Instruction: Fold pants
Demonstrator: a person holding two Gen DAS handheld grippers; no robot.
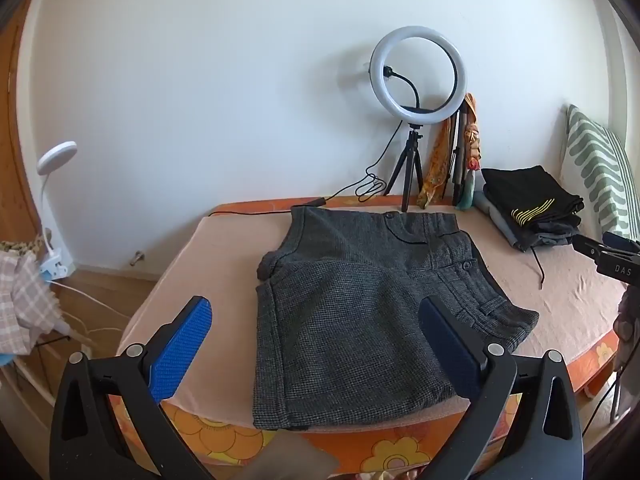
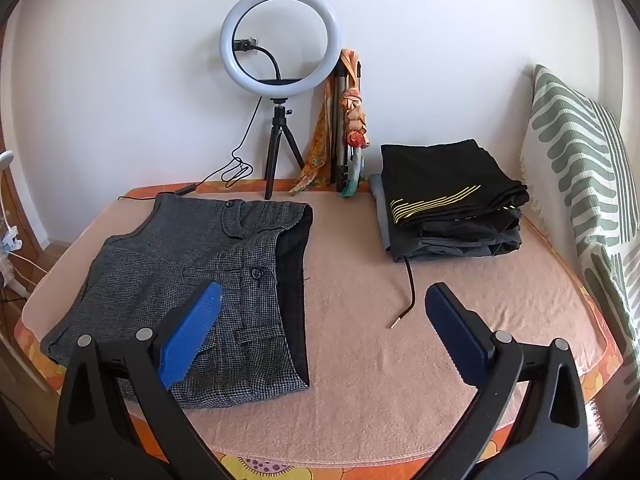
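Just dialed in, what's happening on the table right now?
A person holds a hand-held gripper in each hand over grey checked pants lying folded on the pink cloth. The left hand-held gripper and right hand-held gripper are both open and hold nothing. A stack of dark folded clothes sits to the right, by the ring light.

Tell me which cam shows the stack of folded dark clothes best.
Right wrist. The stack of dark clothes sits near frame centre, large, its yellow stripes and layers clear. In the left wrist view the stack is small and pushed toward the right edge.
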